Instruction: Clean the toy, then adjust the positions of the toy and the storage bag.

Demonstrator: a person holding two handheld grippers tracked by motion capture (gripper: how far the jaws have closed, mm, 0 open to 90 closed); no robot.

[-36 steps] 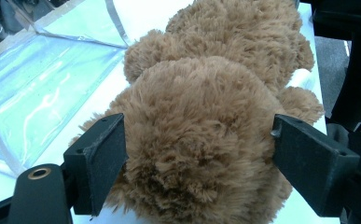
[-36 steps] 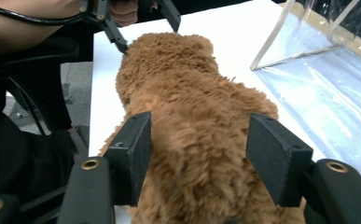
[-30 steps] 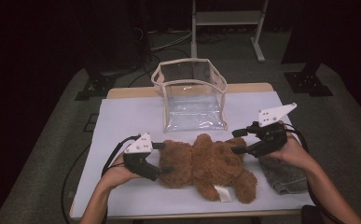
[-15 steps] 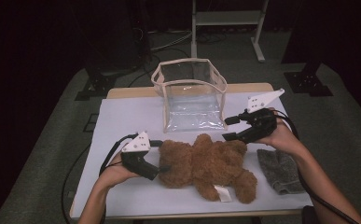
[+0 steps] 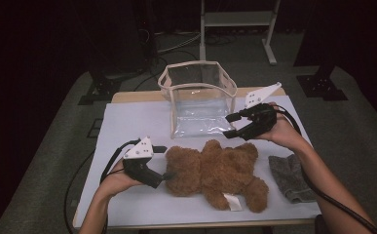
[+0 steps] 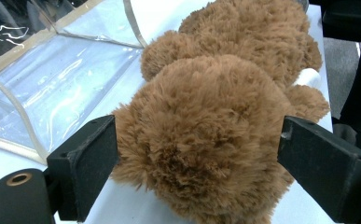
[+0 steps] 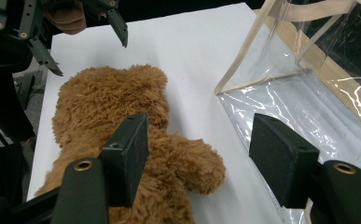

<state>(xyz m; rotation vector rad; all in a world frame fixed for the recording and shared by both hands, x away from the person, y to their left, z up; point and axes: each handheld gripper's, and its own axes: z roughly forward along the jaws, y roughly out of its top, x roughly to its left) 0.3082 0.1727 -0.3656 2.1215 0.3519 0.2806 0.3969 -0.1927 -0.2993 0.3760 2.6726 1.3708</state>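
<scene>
Risk first: your left gripper (image 5: 168,162) has just been opening around the teddy bear's (image 5: 215,173) head, pads barely brushing the fur, so nothing is held; lift now and the plush slides out. Your right gripper (image 5: 231,125) hangs wide and empty between the bear and the clear bag (image 5: 198,105); a low pass could snag the bag's floppy rim. Bear lies mid-table on the white sheet (image 5: 127,122), shaggy, soft, lumpy. Bag: glossy, creased vinyl with beige trim. Grey cloth (image 5: 289,175) lies beside the bear's leg.

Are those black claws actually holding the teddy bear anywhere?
No. The left gripper brackets the teddy bear at its head, jaws just opening, not pressing. The right gripper is empty.
</scene>
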